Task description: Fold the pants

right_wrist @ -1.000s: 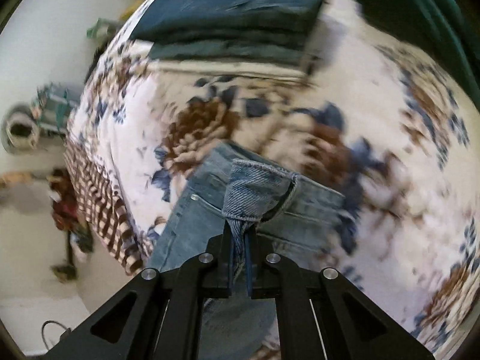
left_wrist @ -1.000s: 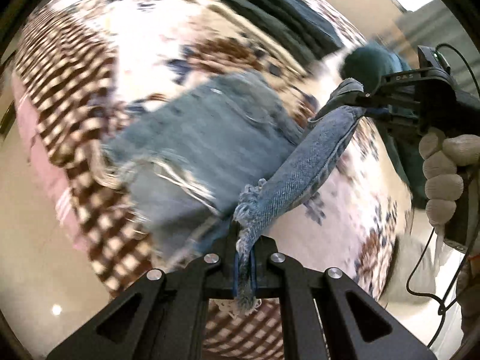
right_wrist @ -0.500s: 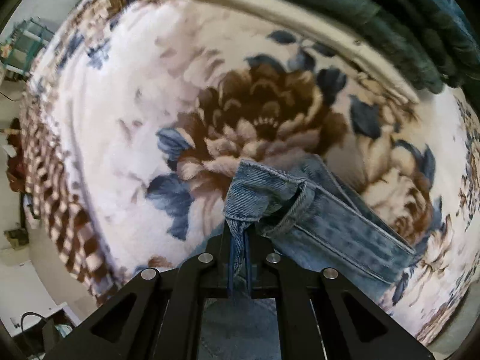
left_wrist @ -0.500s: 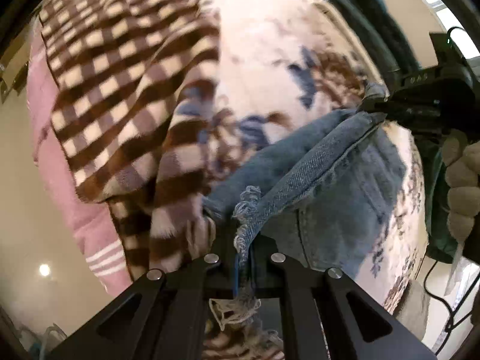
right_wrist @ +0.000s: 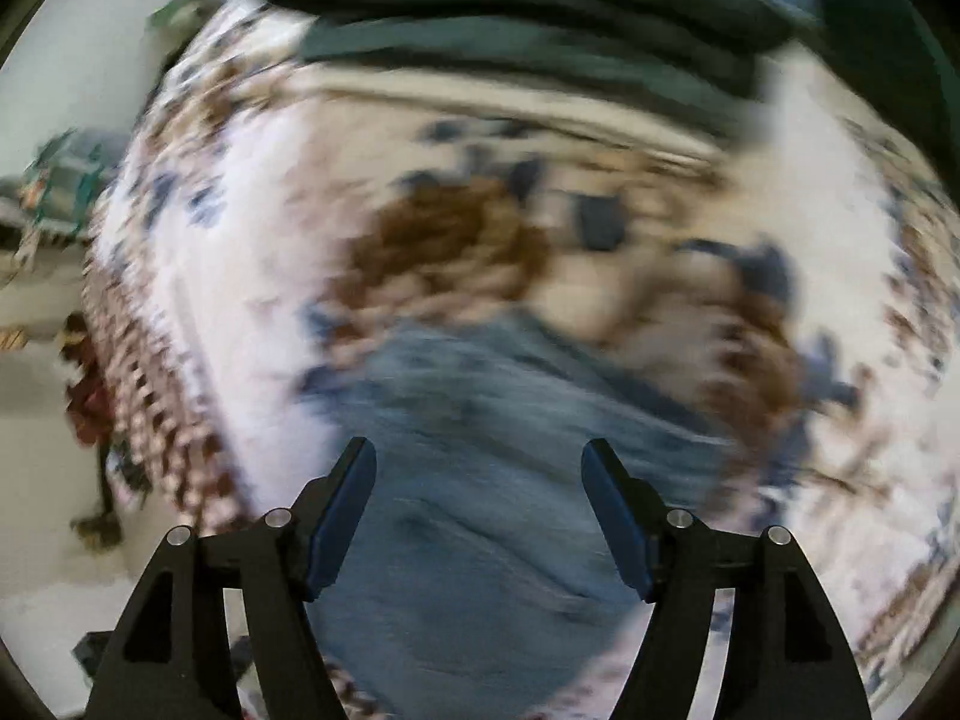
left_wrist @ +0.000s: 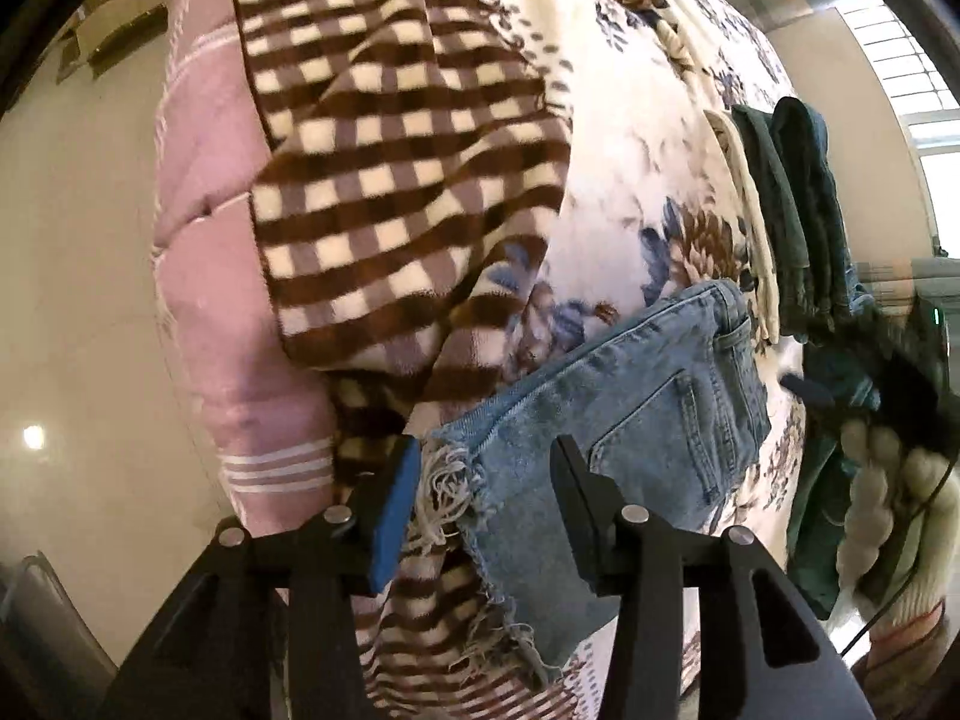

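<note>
The light blue jeans (left_wrist: pixel 624 426) lie folded flat on the floral blanket (left_wrist: pixel 624 180), back pocket up, frayed hem toward me. My left gripper (left_wrist: pixel 486 462) is open, its fingers on either side of the frayed hem and not holding it. In the right wrist view the jeans (right_wrist: pixel 480 516) are blurred, spread below my right gripper (right_wrist: pixel 480 468), which is open and empty above them. The right gripper (left_wrist: pixel 852 384) and the gloved hand holding it show at the right edge of the left wrist view.
A stack of folded dark green and blue pants (left_wrist: pixel 798 210) lies on the blanket past the jeans, also in the right wrist view (right_wrist: pixel 540 18). A brown checked blanket (left_wrist: pixel 396 168) and pink quilt (left_wrist: pixel 210 240) hang over the bed edge. Floor (left_wrist: pixel 72 300) at left.
Both grippers have opened and let go of the jeans. The lifted edge has dropped, and the jeans now lie folded flat on the blanket. The right wrist view is moving.
</note>
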A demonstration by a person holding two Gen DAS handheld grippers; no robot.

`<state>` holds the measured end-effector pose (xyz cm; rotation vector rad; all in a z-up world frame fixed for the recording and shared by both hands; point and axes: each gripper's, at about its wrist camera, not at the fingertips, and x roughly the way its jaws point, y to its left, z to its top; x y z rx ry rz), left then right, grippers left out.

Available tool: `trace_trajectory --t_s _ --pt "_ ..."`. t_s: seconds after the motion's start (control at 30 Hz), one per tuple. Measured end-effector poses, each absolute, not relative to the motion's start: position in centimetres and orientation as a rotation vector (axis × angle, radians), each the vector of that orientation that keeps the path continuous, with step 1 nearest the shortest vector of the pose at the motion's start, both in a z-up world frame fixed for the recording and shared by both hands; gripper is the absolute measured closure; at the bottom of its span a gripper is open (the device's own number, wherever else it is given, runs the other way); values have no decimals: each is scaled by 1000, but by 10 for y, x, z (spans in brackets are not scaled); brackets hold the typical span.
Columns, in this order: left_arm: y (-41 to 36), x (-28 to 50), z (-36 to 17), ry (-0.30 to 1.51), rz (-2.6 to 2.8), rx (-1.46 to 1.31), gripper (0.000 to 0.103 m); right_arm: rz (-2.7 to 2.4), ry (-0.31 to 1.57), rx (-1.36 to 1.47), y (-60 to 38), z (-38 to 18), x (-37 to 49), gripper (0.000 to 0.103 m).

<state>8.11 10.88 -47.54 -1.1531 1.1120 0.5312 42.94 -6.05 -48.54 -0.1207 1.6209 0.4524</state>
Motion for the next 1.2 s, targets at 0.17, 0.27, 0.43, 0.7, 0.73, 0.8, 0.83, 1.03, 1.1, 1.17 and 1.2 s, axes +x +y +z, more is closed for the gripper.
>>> trace_trajectory --t_s 0.17,0.27,0.43,0.7,0.73,0.8,0.83,1.03,1.1,1.17,1.2 --pt "89 103 -489 1140 502 -1122 61 352 1724 -20 -121 -525 450 30" --pt "86 125 -504 1157 508 -1097 61 285 1691 -158 -129 -543 453 49" --pt "97 132 -516 1188 551 -1062 61 334 1580 -211 -122 -517 458 49" --pt "91 122 -507 1189 535 -1031 61 745 1545 -496 -6 -527 433 42" --pt "89 125 -510 1193 522 -1015 62 762 1545 -567 5 -537 429 42" --pt "83 134 -515 1181 493 -941 71 766 1506 -674 16 -546 420 61" --pt "81 139 -518 1186 490 -888 88 775 1468 -708 18 -545 415 66" --pt "90 147 -501 1091 460 -831 97 688 1391 -638 -2 -516 416 83" --pt "93 152 -498 1079 451 -836 97 652 1383 -596 -13 -509 424 83" --pt "97 160 -502 1080 449 -836 97 630 1405 -567 -18 -511 432 83" --pt "98 164 -506 1086 450 -833 97 625 1421 -569 -11 -516 434 81"
